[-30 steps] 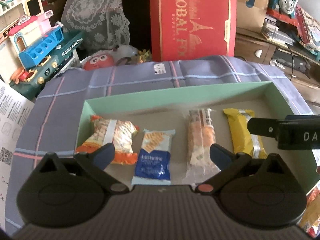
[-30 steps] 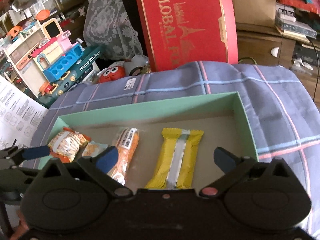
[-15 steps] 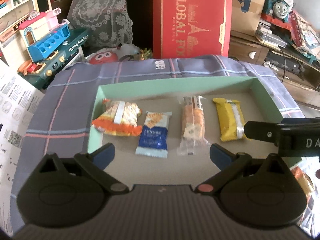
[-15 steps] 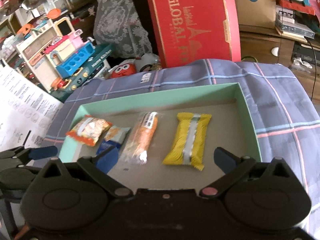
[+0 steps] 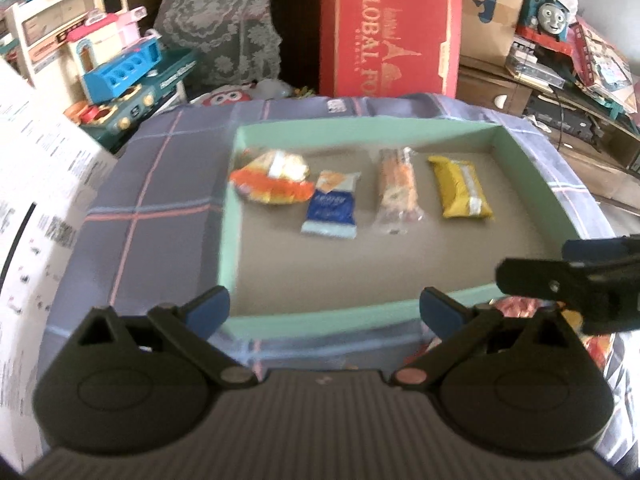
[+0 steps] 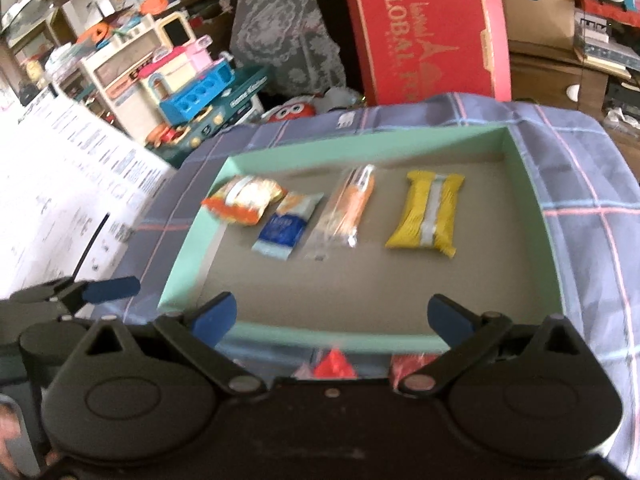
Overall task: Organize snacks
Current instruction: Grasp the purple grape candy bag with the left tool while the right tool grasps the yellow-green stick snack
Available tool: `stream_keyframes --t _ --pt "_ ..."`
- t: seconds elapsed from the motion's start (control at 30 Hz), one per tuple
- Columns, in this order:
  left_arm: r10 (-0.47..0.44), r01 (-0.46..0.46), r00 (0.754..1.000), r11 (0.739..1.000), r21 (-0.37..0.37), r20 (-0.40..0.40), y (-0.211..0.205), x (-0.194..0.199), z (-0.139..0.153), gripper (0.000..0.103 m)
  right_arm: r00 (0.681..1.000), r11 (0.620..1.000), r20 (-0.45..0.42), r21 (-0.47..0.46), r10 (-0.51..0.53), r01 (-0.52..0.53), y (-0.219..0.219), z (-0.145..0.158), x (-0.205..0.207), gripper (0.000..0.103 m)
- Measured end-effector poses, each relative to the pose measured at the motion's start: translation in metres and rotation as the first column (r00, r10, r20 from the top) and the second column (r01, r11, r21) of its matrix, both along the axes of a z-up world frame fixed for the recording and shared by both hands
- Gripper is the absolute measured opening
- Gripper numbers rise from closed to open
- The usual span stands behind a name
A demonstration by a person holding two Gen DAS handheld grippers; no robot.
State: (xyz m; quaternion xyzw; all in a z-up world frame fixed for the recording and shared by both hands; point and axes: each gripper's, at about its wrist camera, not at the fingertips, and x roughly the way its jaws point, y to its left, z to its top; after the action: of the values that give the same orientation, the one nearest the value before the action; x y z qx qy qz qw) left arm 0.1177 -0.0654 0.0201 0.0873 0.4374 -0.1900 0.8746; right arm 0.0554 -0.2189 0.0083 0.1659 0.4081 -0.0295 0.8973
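Both grippers, left (image 5: 323,309) & right (image 6: 332,315), wide, empty; red packets (image 6: 334,364) beside tray (image 5: 320,322).

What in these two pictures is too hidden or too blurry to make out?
- Red wrappers in front of the green tray, right wrist view: mostly hidden behind the right hand-held gripper; type and number unclear.
- The same pile, left wrist view: covered by both grippers.
- Print on the blue packet: motion-blurred, unreadable.
- White printed sheet: cut off at the left edge, text smeared.
- Red box lettering: partly hidden by the table edge.
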Motion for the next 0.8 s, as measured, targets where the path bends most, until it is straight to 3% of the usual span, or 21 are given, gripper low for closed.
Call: stream_keyframes --t 0.3,0.57,0.67,0.8 --pt "0.064 -0.063 0.996 0.998 0.024 -0.062 0.053 -0.021 -0.028 0.103 0.997 0.997 -0.064 0.068 0.050 -0.046 0.022 -0.026 -0.025 0.103" --pt "0.087 -0.080 0.988 0.995 0.061 -0.125 0.080 -0.046 -0.059 0.103 0.996 0.995 -0.065 0.082 0.067 -0.062 0.037 -0.033 -0.033 0.103" --pt "0.081 -0.076 0.985 0.996 0.038 -0.151 0.084 -0.054 -0.065 0.103 0.994 0.994 -0.061 0.069 0.088 -0.084 0.044 -0.033 -0.030 0.103" --pt "0.077 -0.074 0.982 0.997 0.025 -0.171 0.088 -0.060 -0.072 0.103 0.990 0.991 -0.048 0.016 0.133 -0.133 0.059 -0.033 -0.023 0.087"
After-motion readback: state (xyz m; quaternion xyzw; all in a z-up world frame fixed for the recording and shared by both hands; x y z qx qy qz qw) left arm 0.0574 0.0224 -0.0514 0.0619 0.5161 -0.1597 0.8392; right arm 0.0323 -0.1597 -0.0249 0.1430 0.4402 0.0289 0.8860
